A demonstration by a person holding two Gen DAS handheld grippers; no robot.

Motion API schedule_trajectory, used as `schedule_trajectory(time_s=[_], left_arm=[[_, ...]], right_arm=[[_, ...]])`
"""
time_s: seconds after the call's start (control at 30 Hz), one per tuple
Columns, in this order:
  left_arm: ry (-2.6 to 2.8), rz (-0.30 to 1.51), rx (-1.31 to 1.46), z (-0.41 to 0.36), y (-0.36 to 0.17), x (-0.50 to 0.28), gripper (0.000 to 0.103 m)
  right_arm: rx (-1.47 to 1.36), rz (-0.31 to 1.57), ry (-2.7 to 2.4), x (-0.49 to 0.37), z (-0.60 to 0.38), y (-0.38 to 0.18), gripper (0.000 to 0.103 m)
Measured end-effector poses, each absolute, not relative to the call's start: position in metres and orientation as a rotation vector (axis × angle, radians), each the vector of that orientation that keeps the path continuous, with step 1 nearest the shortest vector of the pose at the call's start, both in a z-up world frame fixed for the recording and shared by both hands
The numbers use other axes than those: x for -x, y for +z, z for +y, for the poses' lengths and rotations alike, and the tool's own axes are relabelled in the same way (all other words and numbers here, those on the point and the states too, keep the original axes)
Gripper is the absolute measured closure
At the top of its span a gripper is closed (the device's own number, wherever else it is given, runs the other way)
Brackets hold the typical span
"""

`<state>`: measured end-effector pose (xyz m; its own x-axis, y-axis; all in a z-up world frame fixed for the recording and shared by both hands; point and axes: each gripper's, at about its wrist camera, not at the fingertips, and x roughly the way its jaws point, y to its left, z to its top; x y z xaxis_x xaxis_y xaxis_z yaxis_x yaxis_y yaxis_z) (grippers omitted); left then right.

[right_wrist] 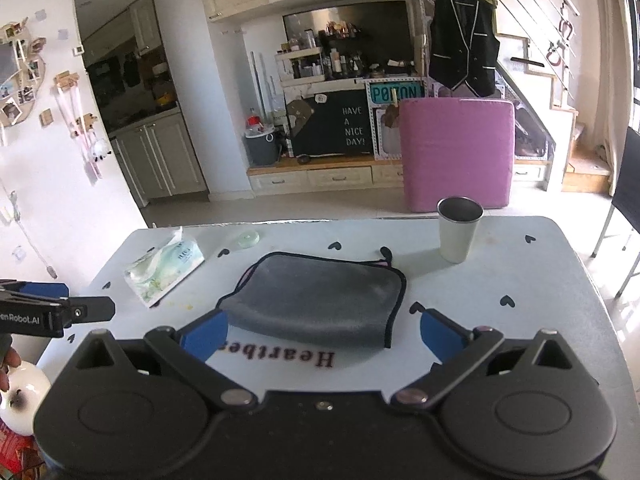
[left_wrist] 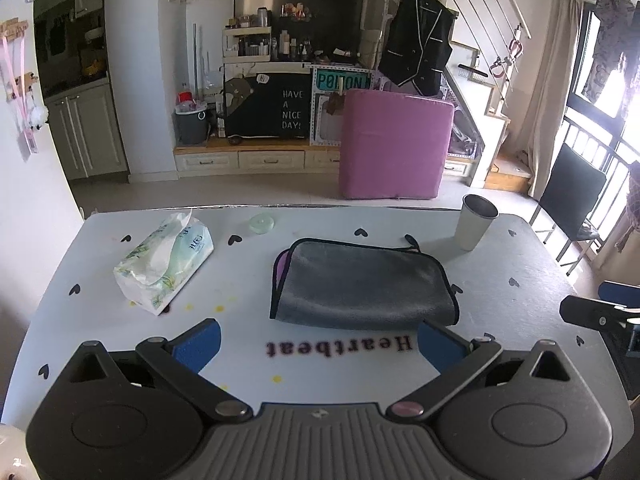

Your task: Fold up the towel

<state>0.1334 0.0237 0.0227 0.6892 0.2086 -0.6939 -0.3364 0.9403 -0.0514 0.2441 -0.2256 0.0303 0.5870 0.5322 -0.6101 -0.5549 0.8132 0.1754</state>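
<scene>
A grey towel (left_wrist: 360, 284) with black trim lies folded flat on the white table (left_wrist: 520, 280), a pink underside showing at its left edge. It also shows in the right wrist view (right_wrist: 320, 300). My left gripper (left_wrist: 320, 340) is open and empty, its blue pads just short of the towel's near edge. My right gripper (right_wrist: 324, 334) is open and empty, its left pad beside the towel's near left corner. The right gripper's tip shows at the right edge of the left wrist view (left_wrist: 592, 314); the left gripper shows at the left of the right wrist view (right_wrist: 60, 312).
A tissue pack (left_wrist: 164, 264) lies at the table's left. A metal cup (left_wrist: 474, 222) stands at the back right. A small clear disc (left_wrist: 261, 224) sits near the far edge. A pink cushion block (left_wrist: 394, 144) stands on the floor beyond. A chair (left_wrist: 568, 200) is at the right.
</scene>
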Motion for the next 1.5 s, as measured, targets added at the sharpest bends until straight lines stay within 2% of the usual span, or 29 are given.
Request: schedule_trajectory(time_s=[0.73, 1.5], left_arm=[[0.316, 0.713, 0.105, -0.006, 0.035, -0.082, 0.000], [0.232, 0.698, 0.077, -0.029, 0.014, -0.027, 0.000]], right_arm=[[0.030, 0.659, 0.653, -0.194, -0.248, 0.035, 0.000], [0.015, 0.682, 0.690, -0.146, -0.270, 0.014, 0.000]])
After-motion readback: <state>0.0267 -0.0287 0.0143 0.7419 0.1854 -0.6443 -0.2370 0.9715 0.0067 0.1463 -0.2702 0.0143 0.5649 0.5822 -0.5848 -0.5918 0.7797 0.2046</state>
